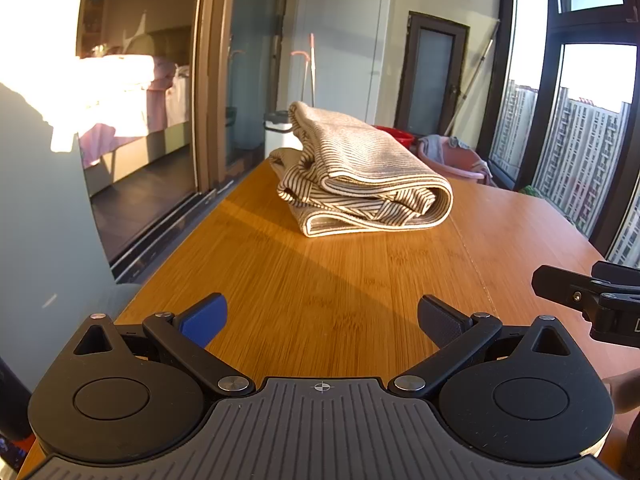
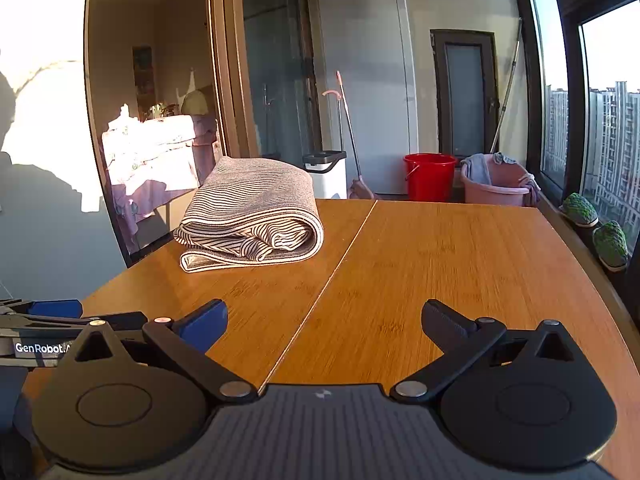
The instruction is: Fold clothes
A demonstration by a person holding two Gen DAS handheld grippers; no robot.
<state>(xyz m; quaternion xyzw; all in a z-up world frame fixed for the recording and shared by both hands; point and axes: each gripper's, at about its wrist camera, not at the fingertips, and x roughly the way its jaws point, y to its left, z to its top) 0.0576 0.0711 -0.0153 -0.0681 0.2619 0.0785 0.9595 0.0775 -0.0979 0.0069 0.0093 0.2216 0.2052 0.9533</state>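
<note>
The left tongs (image 1: 322,320) stand released, blue pad and black pad spread wide with nothing but bare wood between them, and the right tongs (image 2: 324,322) are spread the same way and just as empty; both hover low over the near edge of the counter (image 2: 440,264), side by side, each showing at the border of the other's view, which reads as a pulled-back resting pose, kept clear of the cloth so as not to disturb it. Out from them runs open bamboo-grain surface crossed by a seam (image 2: 340,256), and beyond that, toward the far left corner of the counter, lies the striped garment (image 1: 360,172), doubled over itself into a thick bundle with its rolled fold facing the right edge and its layered open hems facing the near edge. It sits well apart from both tongs, probably set off to that corner to leave the middle free for another piece, though no other garment lies on the counter. The fold looks finished or nearly so; the layers are a little uneven at the front, so a tidying press could still be called for. Past the far edge stand a red bucket (image 2: 430,176) and a pink basin (image 2: 496,184) with cloth draped over its rim, perhaps the source of more laundry
</note>
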